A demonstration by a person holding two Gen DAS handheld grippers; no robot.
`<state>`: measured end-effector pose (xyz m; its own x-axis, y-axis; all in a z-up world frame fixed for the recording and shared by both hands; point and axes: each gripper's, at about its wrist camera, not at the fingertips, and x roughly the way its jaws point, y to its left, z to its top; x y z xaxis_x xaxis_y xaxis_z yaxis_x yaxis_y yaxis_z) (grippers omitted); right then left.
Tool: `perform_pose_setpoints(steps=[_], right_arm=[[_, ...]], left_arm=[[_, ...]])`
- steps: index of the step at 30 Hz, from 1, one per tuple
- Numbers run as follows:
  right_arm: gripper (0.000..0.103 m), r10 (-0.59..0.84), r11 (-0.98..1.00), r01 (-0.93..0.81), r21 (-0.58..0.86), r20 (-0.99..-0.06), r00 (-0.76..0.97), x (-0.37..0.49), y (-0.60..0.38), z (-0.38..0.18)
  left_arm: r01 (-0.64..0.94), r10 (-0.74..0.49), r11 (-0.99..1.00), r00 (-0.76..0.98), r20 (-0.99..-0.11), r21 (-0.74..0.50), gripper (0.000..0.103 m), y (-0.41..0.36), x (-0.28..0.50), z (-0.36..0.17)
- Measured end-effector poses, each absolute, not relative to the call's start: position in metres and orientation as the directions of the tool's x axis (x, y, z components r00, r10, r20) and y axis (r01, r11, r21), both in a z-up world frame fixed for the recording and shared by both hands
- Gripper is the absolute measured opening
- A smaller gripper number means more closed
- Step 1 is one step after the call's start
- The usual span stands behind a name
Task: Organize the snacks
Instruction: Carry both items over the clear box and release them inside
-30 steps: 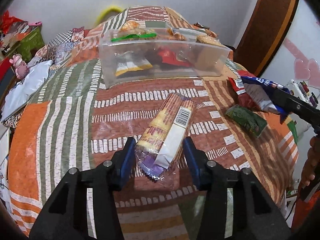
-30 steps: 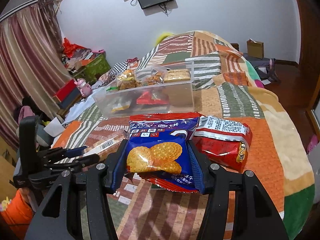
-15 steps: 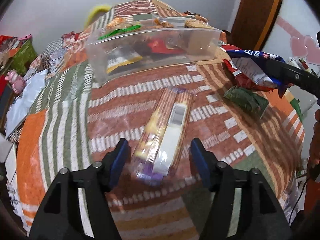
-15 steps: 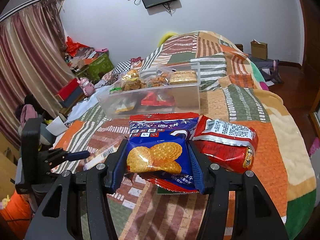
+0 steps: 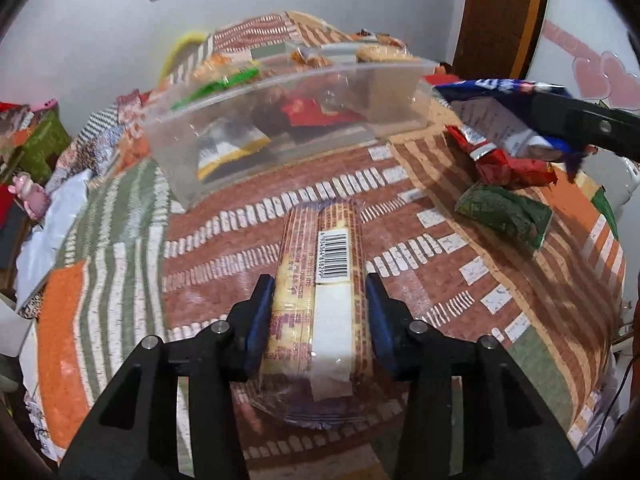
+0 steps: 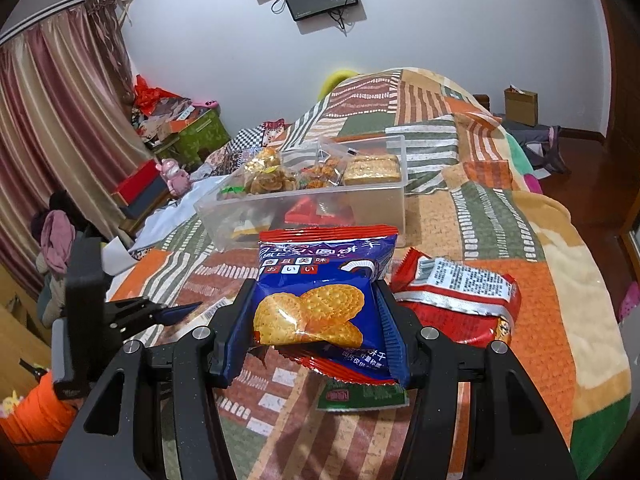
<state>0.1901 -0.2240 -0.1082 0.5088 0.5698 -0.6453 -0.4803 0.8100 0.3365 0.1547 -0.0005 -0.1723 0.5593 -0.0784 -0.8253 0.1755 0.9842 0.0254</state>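
Note:
A clear plastic bin with several snack packs stands on the patterned blanket; it also shows in the right wrist view. My left gripper is shut on a long yellow biscuit pack with a barcode, its far end over the blanket. My right gripper is shut on a blue biscuit bag and holds it above the blanket; the bag also shows in the left wrist view.
A red snack bag lies to the right of the blue bag. A green packet lies on the blanket near the red bag. Boxes and clutter stand beside the bed at left.
My left gripper has closed on the yellow biscuit pack and straightened it between the fingers. The right gripper has kept the blue bag and drifted slightly.

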Motion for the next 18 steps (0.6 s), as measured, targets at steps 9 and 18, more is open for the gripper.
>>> perform_pose_setpoints(steps=[9,18], right_arm=[[0.053,0.581,0.802,-0.509,0.314,-0.611,0.538,0.200,-0.208,-0.088],[0.053,0.565,0.809,-0.528,0.257,-0.588,0.579,0.225,-0.187,-0.070]], left_arm=[[0.096,-0.091,0.995,0.659,-0.747,-0.037,0.045,0.022,0.161,-0.123],[0.014,-0.074,0.996,0.711,-0.700,-0.092,0.045,0.055,0.200,-0.092]])
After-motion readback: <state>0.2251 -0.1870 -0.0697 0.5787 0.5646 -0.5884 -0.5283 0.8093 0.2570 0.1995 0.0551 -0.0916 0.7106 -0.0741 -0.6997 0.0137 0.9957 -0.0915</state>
